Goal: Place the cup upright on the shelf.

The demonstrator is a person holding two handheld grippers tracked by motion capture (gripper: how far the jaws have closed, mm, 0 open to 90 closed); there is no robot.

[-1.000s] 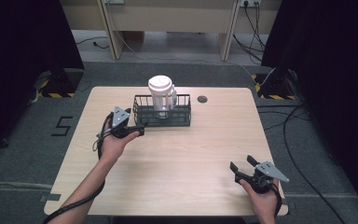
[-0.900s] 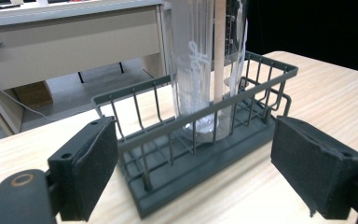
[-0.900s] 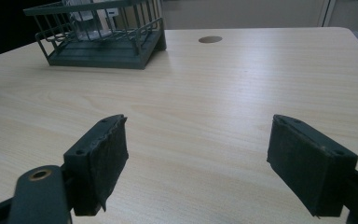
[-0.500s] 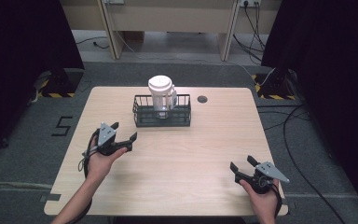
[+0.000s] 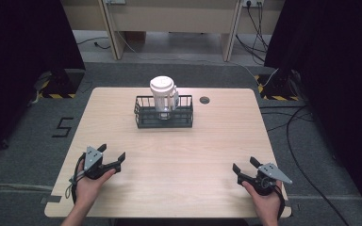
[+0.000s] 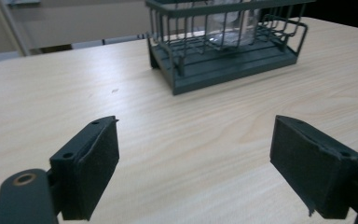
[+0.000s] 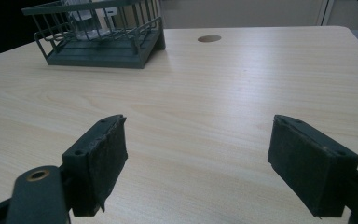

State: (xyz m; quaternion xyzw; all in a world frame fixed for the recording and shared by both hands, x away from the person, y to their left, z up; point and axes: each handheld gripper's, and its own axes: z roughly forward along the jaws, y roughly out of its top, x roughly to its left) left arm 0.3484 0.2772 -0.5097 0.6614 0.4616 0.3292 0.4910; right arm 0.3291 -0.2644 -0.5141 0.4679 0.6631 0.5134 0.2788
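Resting near the table's front corners, the left gripper and right gripper are both standing released, jaws spread and empty, probably parked clear of the work. Well apart, a clear plastic jug with white lid is sitting upright inside the dark wire basket on the light wooden table.

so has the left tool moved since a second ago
Yes. The left tool has pulled back from the wire basket toward the table's near edge, jaws open.

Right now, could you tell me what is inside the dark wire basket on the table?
A clear jug with a white lid stands upright inside the wire basket; its base is partly hidden by the bars.
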